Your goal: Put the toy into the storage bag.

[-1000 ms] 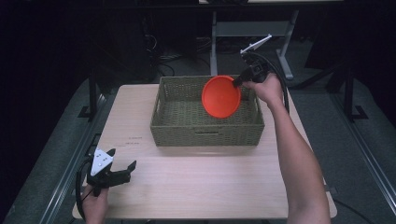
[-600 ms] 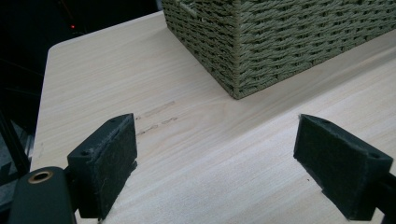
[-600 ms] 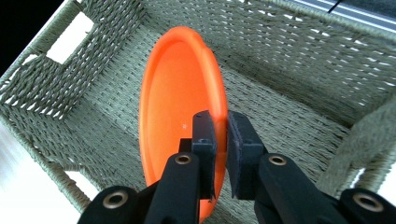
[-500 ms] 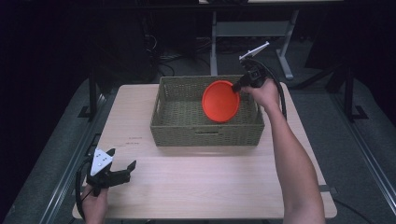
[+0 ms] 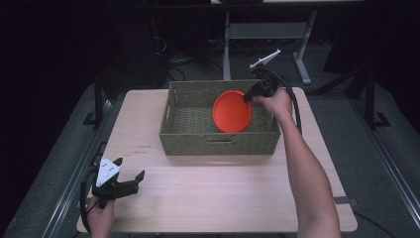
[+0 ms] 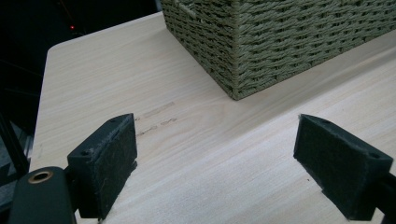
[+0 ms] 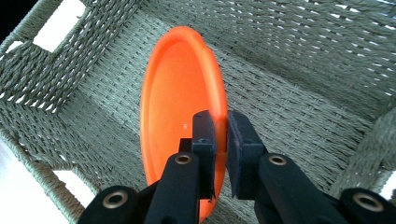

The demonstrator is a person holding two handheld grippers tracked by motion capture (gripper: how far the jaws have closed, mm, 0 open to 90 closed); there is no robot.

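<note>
Overhead, a pale wooden table (image 5: 208, 198) with rounded corners stands on a grey floor in a dim room, its light grain bare apart from a faint printed mark near the left edge. Dark surroundings swallow most of what lies beyond it, though a grey metal stand (image 5: 262, 37) with splayed feet shows behind the far edge. A green woven basket (image 5: 218, 144) with cut-out handles sits on the far half of the table. Inside it, the right gripper (image 5: 246, 97) is clamped on the rim of an orange plate (image 5: 232, 111), holding it on edge and tilted within the basket's right half; in the right gripper view the two pads pinch the rim (image 7: 219, 116) from either side above the woven floor. Near the table's front left corner the left gripper (image 5: 130, 179) rests low over the wood, its jaws spread wide with nothing between them, the basket's corner (image 6: 238, 88) well ahead.
</note>
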